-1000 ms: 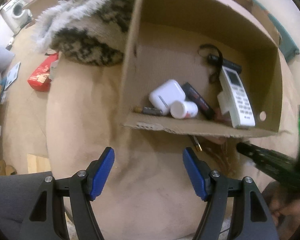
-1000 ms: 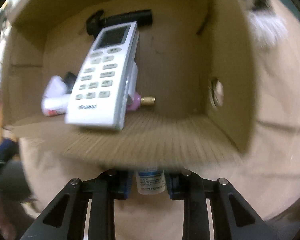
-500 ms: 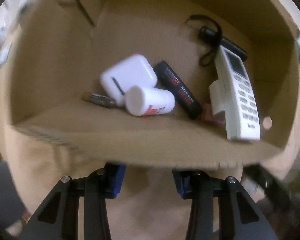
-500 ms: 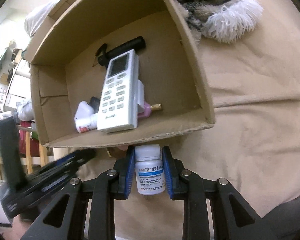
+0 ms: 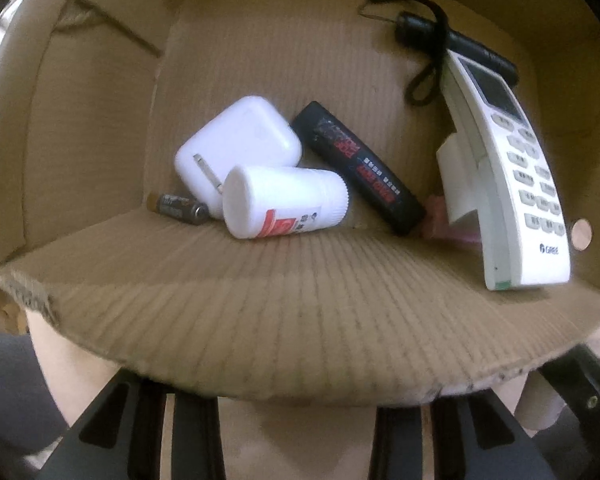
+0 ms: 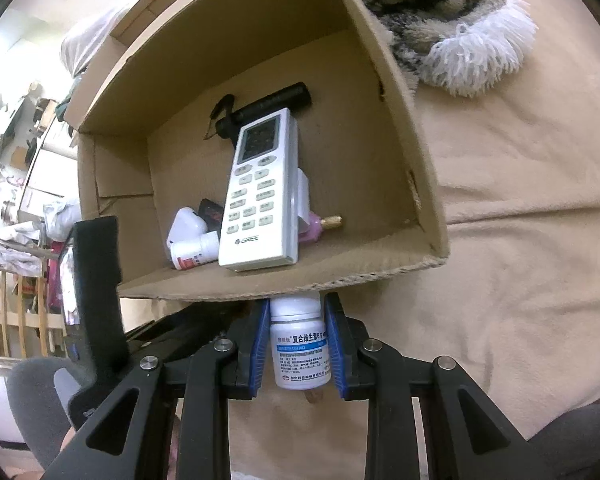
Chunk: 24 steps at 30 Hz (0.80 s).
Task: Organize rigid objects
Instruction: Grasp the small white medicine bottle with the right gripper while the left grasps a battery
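Currently the left gripper (image 6: 236,316) sits at the cardboard box's (image 5: 300,320) near wall, jaws closing, tips hidden behind the flap, so can't tell if anything is between them. Inside, left to right: battery (image 5: 178,208), white case (image 5: 240,144), white pill bottle (image 5: 284,206), black tube (image 5: 360,168), remote (image 5: 512,184) at 3 o'clock. Right gripper (image 6: 298,346) has its jaws clamped on a vitamin bottle (image 6: 300,354), at 6 o'clock below the box.
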{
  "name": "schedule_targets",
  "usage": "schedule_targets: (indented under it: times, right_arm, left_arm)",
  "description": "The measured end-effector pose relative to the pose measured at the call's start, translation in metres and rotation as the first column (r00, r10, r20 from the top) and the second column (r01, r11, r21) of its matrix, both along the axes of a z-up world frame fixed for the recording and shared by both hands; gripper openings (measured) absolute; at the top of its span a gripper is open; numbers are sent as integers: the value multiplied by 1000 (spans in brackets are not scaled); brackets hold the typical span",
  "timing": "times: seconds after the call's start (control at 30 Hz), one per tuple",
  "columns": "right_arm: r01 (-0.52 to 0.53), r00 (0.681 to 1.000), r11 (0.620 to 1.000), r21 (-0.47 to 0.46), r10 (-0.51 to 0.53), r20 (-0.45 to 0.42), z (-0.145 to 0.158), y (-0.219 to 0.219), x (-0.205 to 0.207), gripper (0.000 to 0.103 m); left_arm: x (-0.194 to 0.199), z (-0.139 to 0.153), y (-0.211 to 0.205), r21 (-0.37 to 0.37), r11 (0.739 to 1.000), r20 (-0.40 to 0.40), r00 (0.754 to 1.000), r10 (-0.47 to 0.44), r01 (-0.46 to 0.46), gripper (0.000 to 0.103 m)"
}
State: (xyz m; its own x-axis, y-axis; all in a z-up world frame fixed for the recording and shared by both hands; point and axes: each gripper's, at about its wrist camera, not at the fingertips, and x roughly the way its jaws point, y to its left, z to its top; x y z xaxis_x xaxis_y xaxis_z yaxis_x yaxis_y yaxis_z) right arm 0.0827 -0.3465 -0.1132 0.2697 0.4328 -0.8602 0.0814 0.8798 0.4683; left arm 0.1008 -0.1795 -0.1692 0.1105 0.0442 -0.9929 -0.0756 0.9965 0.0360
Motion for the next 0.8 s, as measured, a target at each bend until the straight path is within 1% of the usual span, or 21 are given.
schedule_targets:
  times: [0.07,0.13,0.2,0.37,0.47,0.6,0.7,0.73,0.8]
  right_arm:
    - [-2,1000,1000,-7,2,1,-1,1,0,29]
    - [3,1000,1000,-12,-3,0,-1,-1,0,29]
    - [13,1000,1000,-5,-13,-4,-2,-3,-1,29]
    - [18,1000,999,38,-17,-17,-3,-6,-1,29]
    - [7,1000,999,36,-6,-16,-3,-3,-2,29]
    - [-7,1000,1000,14,7,-16,-5,1,-6,29]
    - [-16,1000,1000,3,16,-13,-4,4,-8,29]
    - [-16,1000,1000,13,17,-16,-3,3,-9,29]
    - [-14,999,998,66,16,-30,-3,4,-12,29]
  left_arm:
    - [0,3,-4,64,997,-6,999,-33,34,9]
    - [-3,4,2,51,998,-17,1000,-24,25,9]
    - [-6,5,8,42,998,-25,999,-43,44,9]
    - [-20,7,30,64,997,-39,998,-47,50,9]
    - [-28,8,40,77,996,-43,998,-48,51,9]
    - [-34,13,51,66,997,-43,998,-35,38,9]
    - [-45,24,61,44,999,-26,999,-31,32,9]
    - [-51,32,67,33,999,-13,999,-40,40,9]
    - [-60,48,77,14,999,24,998,-50,50,9]
